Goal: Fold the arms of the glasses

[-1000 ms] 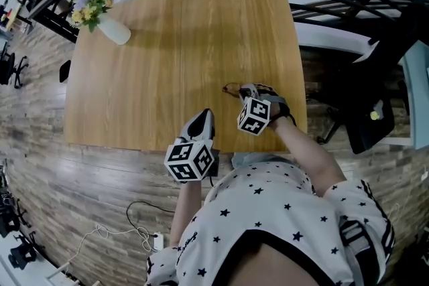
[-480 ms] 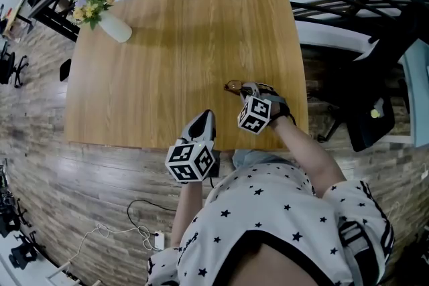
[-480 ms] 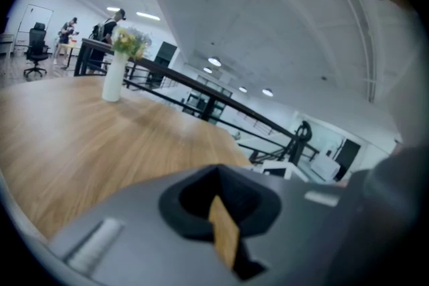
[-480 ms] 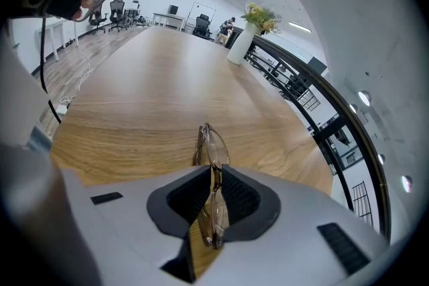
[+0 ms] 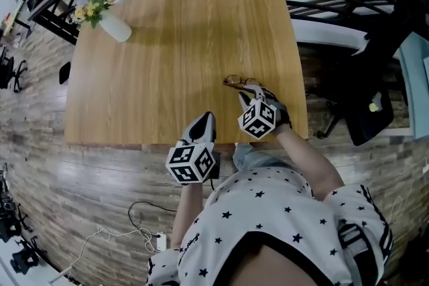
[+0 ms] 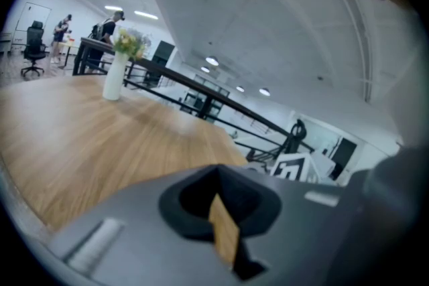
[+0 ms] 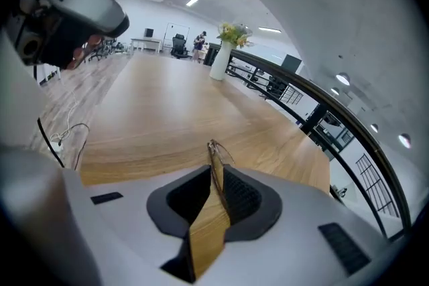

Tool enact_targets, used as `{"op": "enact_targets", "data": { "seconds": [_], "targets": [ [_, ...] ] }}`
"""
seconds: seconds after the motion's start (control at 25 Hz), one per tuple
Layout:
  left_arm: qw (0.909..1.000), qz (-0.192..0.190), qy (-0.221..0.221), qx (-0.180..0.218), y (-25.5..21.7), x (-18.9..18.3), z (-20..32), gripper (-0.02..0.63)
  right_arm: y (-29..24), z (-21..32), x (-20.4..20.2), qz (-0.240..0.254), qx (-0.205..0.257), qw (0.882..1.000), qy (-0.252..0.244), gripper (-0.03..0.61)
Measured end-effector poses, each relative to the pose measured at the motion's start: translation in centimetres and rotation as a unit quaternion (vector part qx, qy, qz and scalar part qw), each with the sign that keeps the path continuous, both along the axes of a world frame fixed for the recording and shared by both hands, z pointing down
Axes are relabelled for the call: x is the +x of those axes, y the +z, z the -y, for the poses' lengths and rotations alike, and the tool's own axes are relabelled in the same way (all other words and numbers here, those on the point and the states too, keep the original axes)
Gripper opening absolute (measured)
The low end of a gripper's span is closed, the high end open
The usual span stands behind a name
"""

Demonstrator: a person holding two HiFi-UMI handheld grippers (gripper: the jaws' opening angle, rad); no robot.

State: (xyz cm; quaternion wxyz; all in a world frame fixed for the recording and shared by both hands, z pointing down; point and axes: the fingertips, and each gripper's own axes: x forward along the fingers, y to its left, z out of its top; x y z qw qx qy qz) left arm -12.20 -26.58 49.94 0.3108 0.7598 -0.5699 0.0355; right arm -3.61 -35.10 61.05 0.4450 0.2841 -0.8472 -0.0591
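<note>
Glasses (image 5: 234, 82) are pinched between the jaws of the right gripper (image 5: 245, 92), over the table (image 5: 167, 43) near its right front corner. Since a second ago this gripper has rolled slightly. The left gripper (image 5: 205, 118), clamped shut on nothing, stays at the front edge.

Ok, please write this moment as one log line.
left gripper: shut, empty | right gripper: shut on glasses | over table

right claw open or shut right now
Shut on the glasses: in the right gripper view the right claw has its jaws pinched together on the thin frame, which sticks out past their tips.
</note>
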Motion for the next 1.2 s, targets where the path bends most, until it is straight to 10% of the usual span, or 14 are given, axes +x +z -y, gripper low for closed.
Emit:
{"op": "enact_targets", "data": {
  "seconds": [1.2],
  "targets": [
    [0.9998, 0.000, 0.016, 0.013, 0.5, 1.2, -15.0, 0.008, -7.9, -18.8, 0.7, 0.205, -0.022, 0.977, 0.062, 0.018]
  ]
}}
